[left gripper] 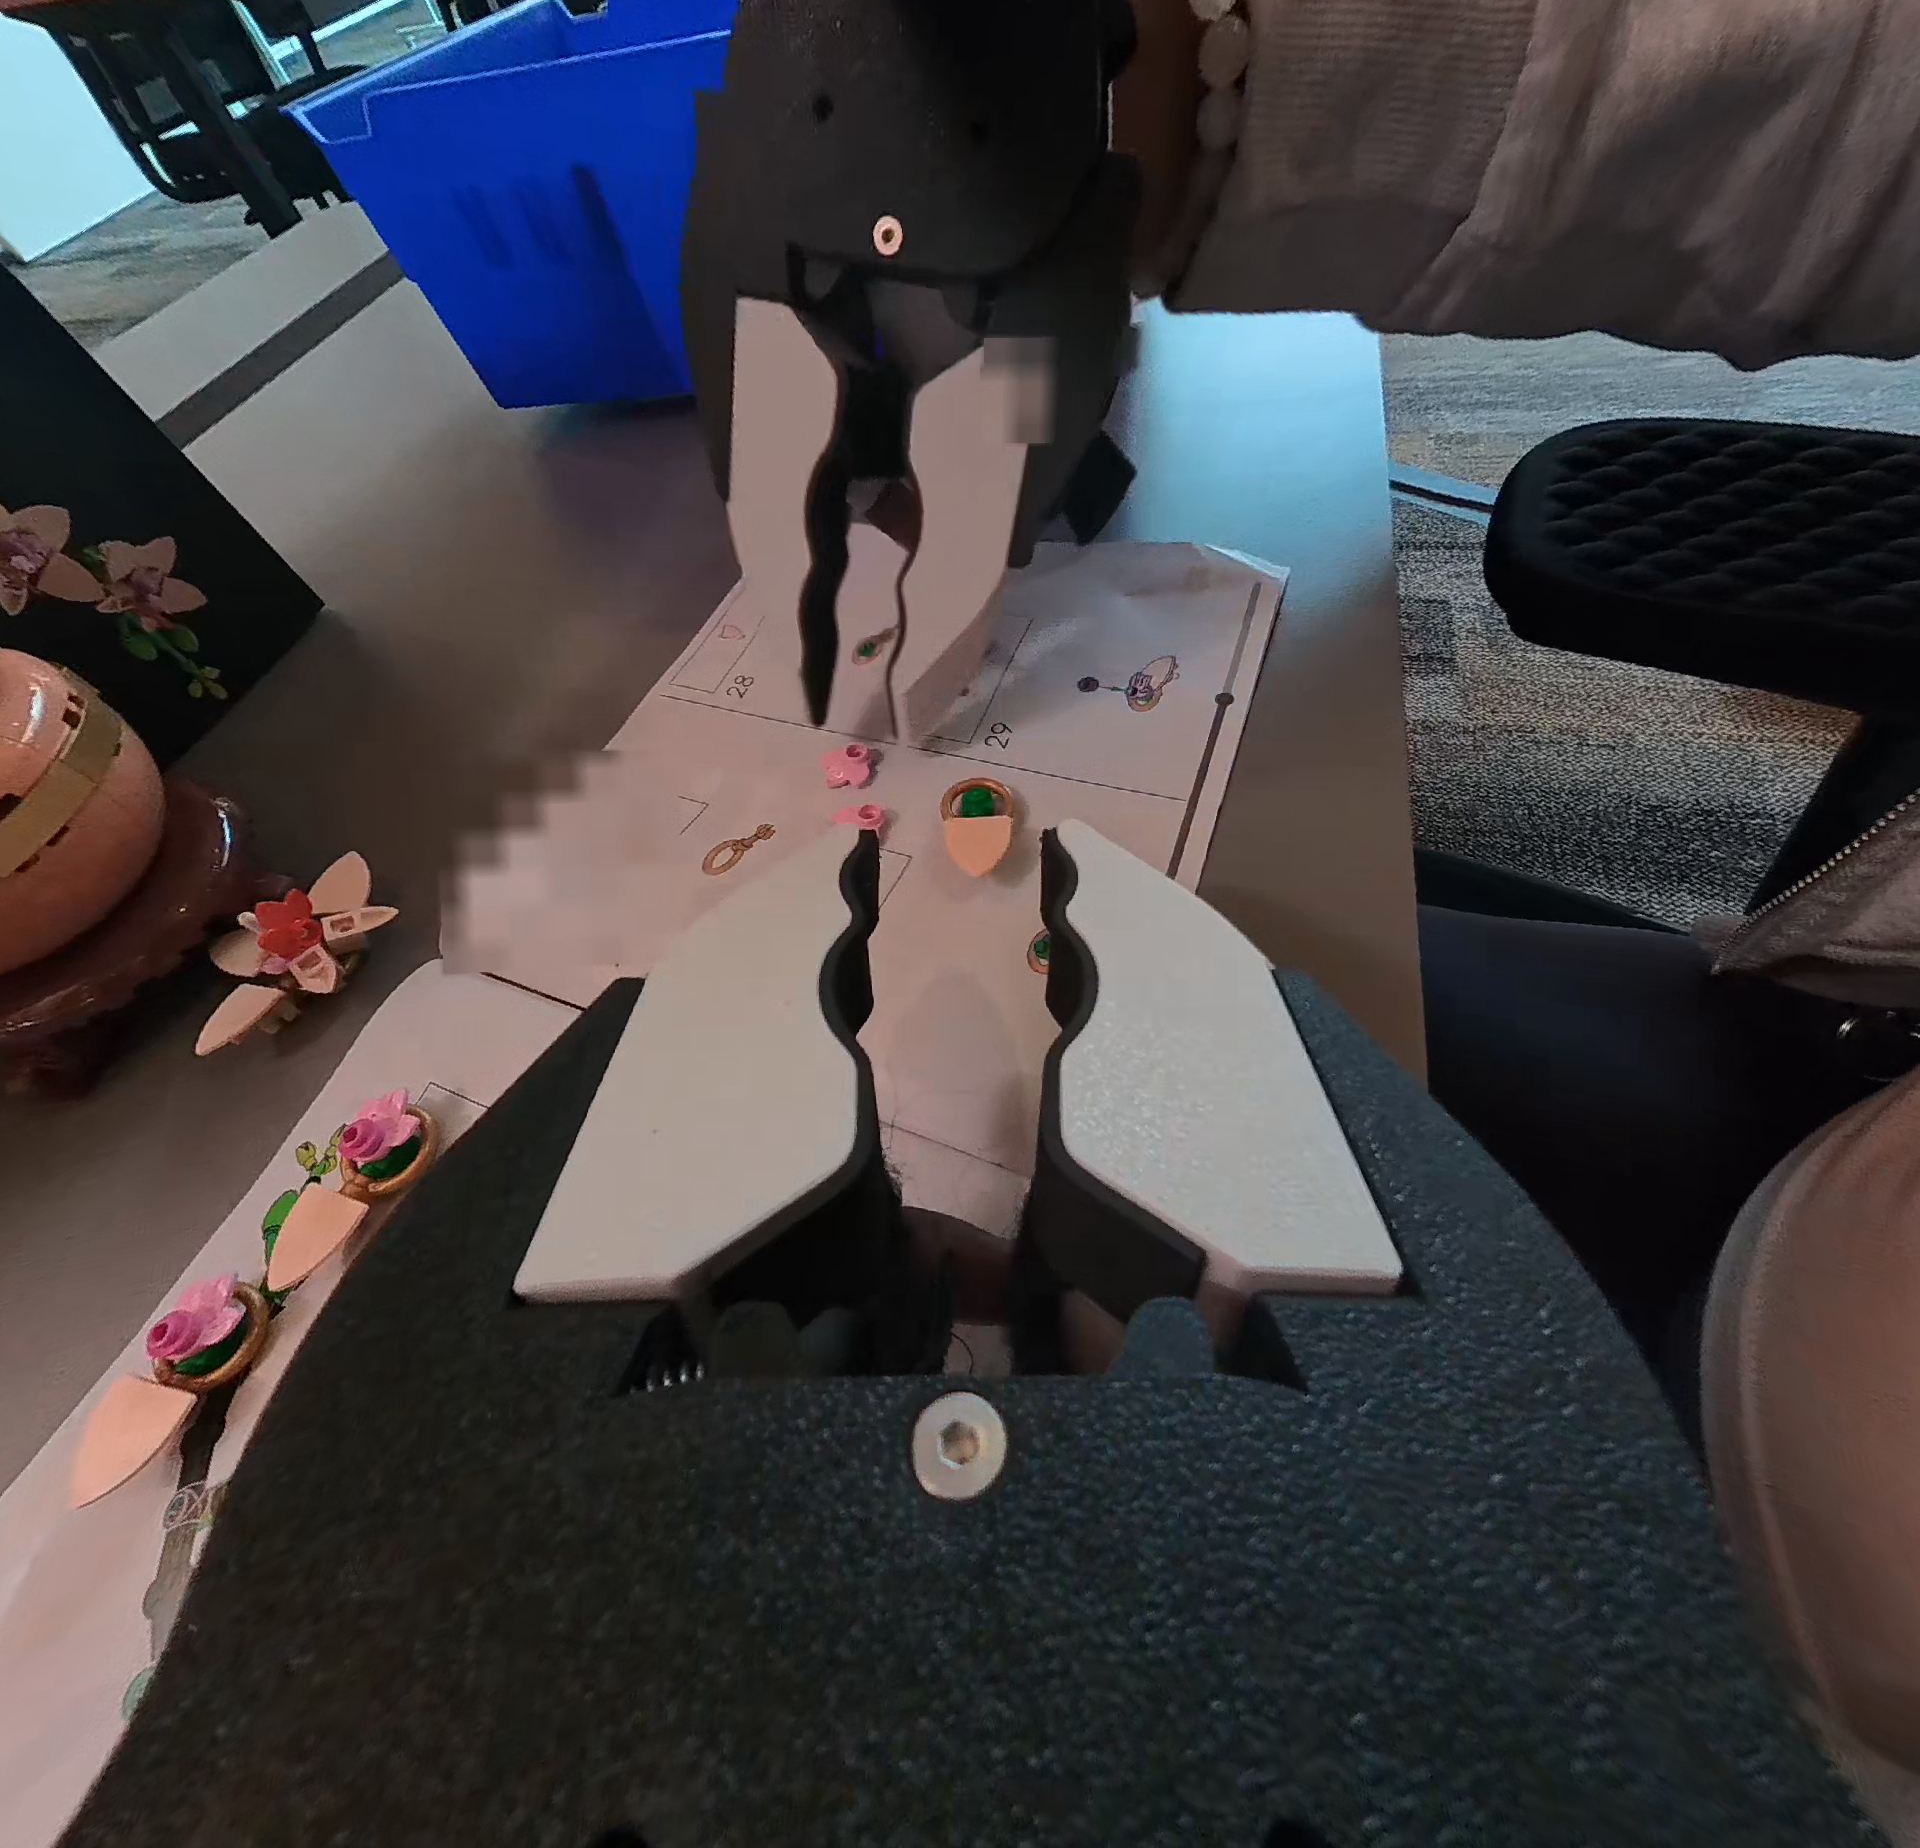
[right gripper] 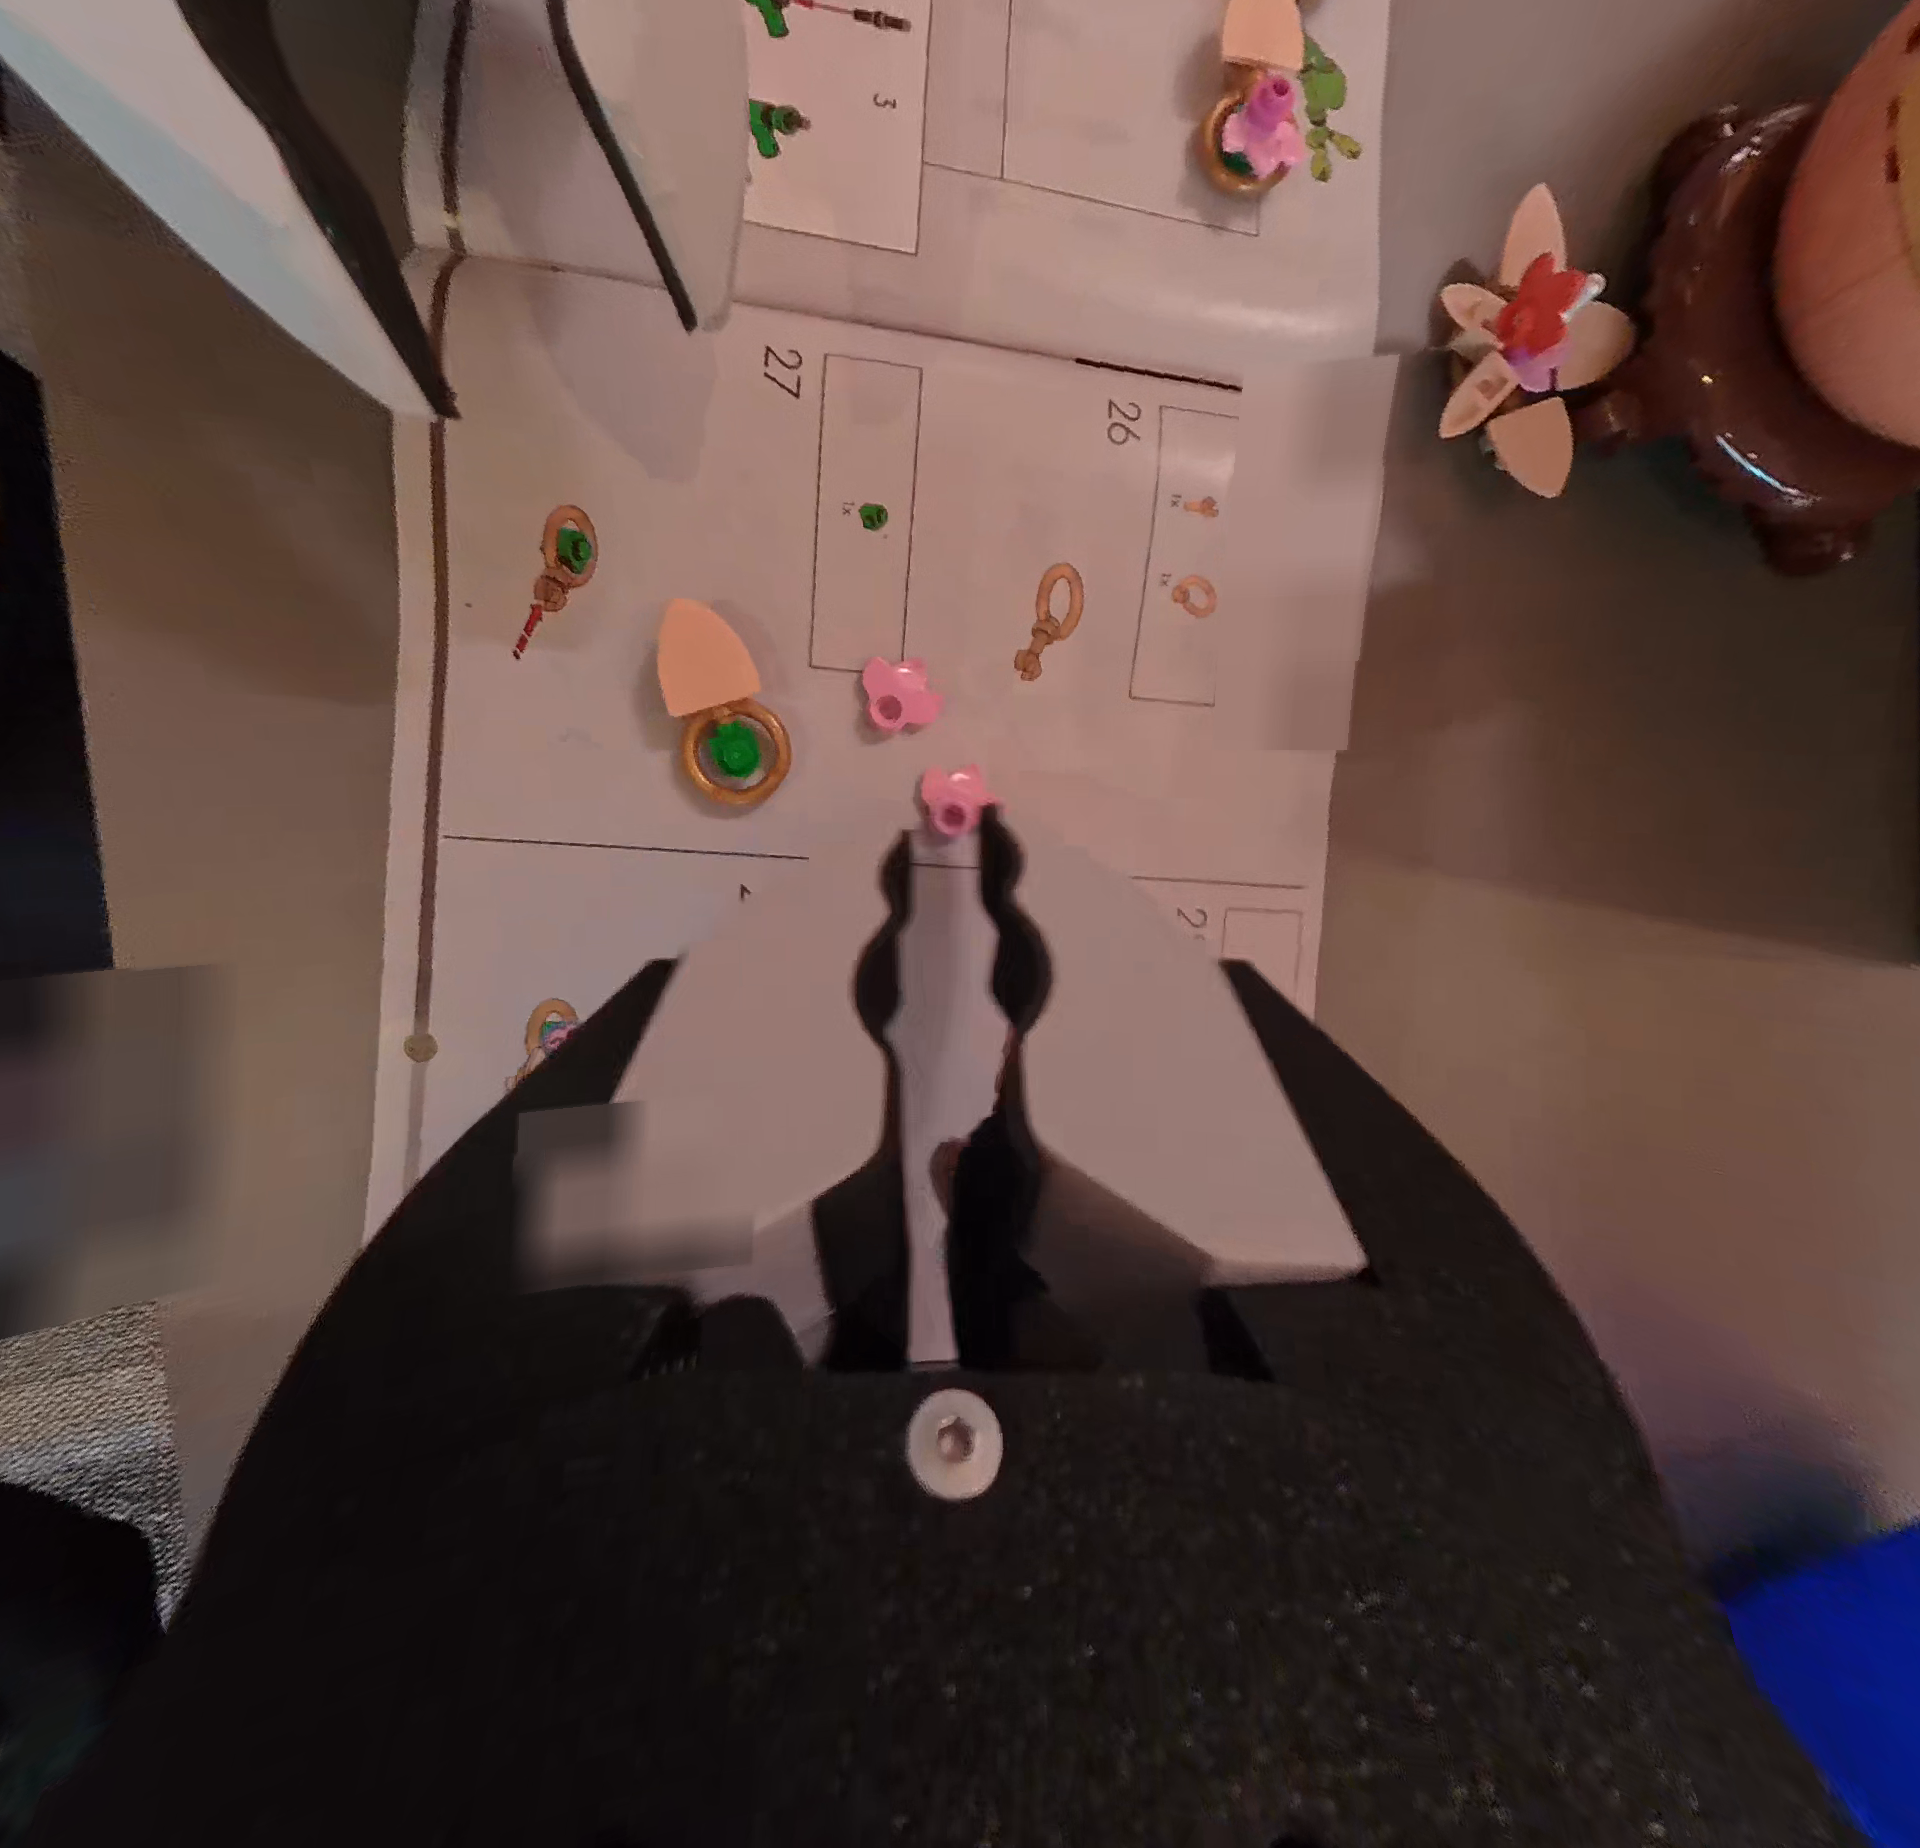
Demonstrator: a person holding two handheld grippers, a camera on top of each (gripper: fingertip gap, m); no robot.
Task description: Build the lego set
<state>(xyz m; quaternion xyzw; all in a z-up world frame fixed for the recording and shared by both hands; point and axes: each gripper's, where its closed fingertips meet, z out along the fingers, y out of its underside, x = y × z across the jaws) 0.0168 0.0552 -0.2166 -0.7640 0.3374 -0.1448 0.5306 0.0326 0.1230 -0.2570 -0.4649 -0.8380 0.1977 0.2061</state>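
Note:
An open instruction booklet lies on the grey table. On it lie two small pink flower pieces and a peach petal on a gold ring with a green stud. My left gripper is open and empty, low over the page, with the petal piece just ahead between its tips. My right gripper points down at the page with its jaws narrowed. One pink flower lies on the paper right at its tips, not clamped. The second flower and the petal piece lie beyond.
Finished pink-flower assemblies lie on the near left page. A petal flower with a red centre lies beside a pink vase on a brown base. A blue bin stands behind, a chair armrest at right.

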